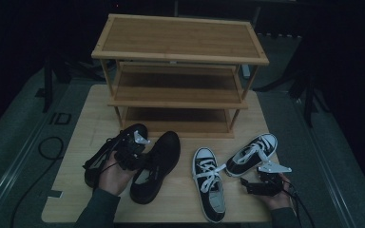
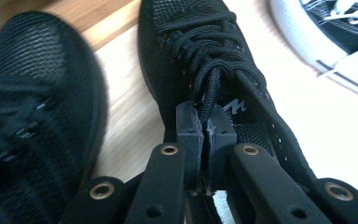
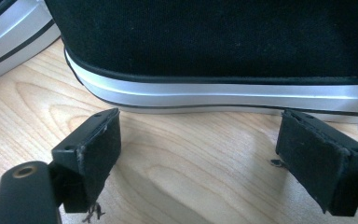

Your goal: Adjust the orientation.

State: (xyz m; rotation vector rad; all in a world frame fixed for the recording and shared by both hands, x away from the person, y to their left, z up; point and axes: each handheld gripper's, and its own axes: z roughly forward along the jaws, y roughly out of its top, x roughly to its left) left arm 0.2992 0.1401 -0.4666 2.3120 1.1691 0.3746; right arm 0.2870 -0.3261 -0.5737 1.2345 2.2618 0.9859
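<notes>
My left gripper [image 2: 206,135] has its jaws clamped on the tongue of the right black shoe [image 2: 205,70], near left on the tabletop [image 1: 90,114]. My right gripper [image 3: 205,154] sits jaws apart beside a sneaker [image 3: 214,46], near right. The rack [image 1: 180,57] stands far, shelves bare.

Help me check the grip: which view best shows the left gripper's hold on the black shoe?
The left gripper view: the left gripper pinches the black shoe by its tongue. The high view shows it small; the right gripper view faces a sneaker.
</notes>
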